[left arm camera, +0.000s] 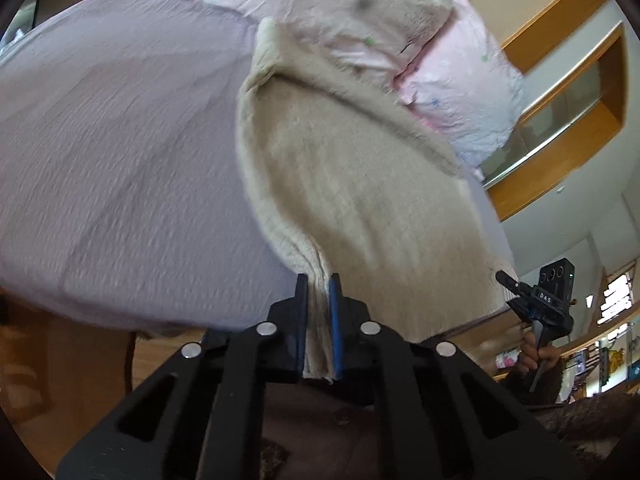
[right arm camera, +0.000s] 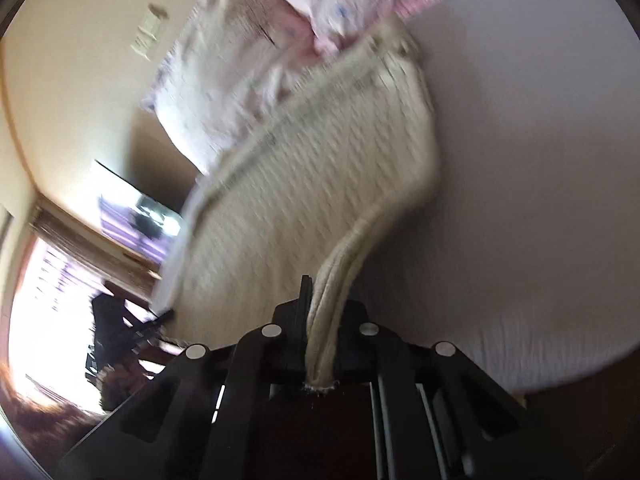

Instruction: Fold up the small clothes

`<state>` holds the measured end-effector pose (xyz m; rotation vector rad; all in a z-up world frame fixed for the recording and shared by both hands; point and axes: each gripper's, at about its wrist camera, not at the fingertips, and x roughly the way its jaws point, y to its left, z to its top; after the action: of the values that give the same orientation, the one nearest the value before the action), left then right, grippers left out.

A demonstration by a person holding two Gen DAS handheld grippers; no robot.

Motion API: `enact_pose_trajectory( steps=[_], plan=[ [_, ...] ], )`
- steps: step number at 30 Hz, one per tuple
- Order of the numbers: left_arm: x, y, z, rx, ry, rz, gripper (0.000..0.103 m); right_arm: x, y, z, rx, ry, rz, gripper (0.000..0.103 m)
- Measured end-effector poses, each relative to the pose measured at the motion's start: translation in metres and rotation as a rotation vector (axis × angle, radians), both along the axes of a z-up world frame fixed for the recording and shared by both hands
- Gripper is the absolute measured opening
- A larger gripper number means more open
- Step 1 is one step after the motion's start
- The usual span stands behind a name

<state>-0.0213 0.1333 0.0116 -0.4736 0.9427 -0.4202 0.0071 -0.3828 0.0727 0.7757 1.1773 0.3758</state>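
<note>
The left hand-held gripper (left arm camera: 318, 320) is closed tight on a bunched hem corner of the beige sweater (left arm camera: 352, 200), the knit pinched between its two fingers. The right hand-held gripper (right arm camera: 320, 328) is likewise clamped on a thick rolled edge of the same sweater (right arm camera: 304, 200); in the left wrist view it (left arm camera: 505, 279) grips the hem's far corner, with the person's hand (left arm camera: 534, 354) on its handle. The sweater stretches from both grippers out across the lavender bed (left arm camera: 120, 160), its far end reaching a pink pillow (left arm camera: 460, 92) that bears small flower prints. Both views are motion-blurred. Beyond the bed stand wooden shelves (left arm camera: 568, 120) against a pale wall.
</note>
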Motion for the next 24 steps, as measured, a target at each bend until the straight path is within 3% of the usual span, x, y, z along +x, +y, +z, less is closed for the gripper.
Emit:
enact_pose_trajectory(
  steps=[5,10,12,14,18,20,21,22,23,24],
  plan=[
    [0.037,0.004,0.046,-0.020,-0.159,-0.005,0.009,0.051,-0.006,0.041,0.042,-0.187,-0.049,0.008],
    [0.132,0.013,0.086,-0.004,-0.276,0.066,0.009,0.142,-0.010,0.048,0.071,-0.280,-0.112,0.008],
    [0.178,0.015,0.088,0.002,-0.281,0.107,0.009,0.185,-0.013,0.031,0.062,-0.260,-0.149,0.008],
    [0.222,0.013,0.080,0.016,-0.257,0.147,0.009,0.234,-0.012,-0.005,0.040,-0.185,-0.206,0.008],
    [0.309,0.020,0.040,0.039,-0.099,0.243,0.009,0.295,-0.013,-0.075,-0.116,0.012,-0.283,0.009],
    [0.324,0.027,0.027,-0.023,-0.037,0.268,0.011,0.309,-0.016,-0.097,-0.132,0.099,-0.306,0.019],
    [0.325,0.035,0.024,-0.080,-0.025,0.283,0.016,0.313,-0.019,-0.104,-0.090,0.129,-0.322,0.023],
    [0.323,0.039,0.025,-0.100,-0.027,0.296,0.018,0.314,-0.021,-0.104,-0.062,0.126,-0.333,0.040],
    [0.320,0.044,0.027,-0.102,-0.033,0.306,0.031,0.313,-0.023,-0.100,-0.057,0.108,-0.341,0.071],
    [0.313,0.050,0.030,-0.110,-0.048,0.307,0.046,0.310,-0.025,-0.088,-0.074,0.055,-0.352,0.086]
  ],
)
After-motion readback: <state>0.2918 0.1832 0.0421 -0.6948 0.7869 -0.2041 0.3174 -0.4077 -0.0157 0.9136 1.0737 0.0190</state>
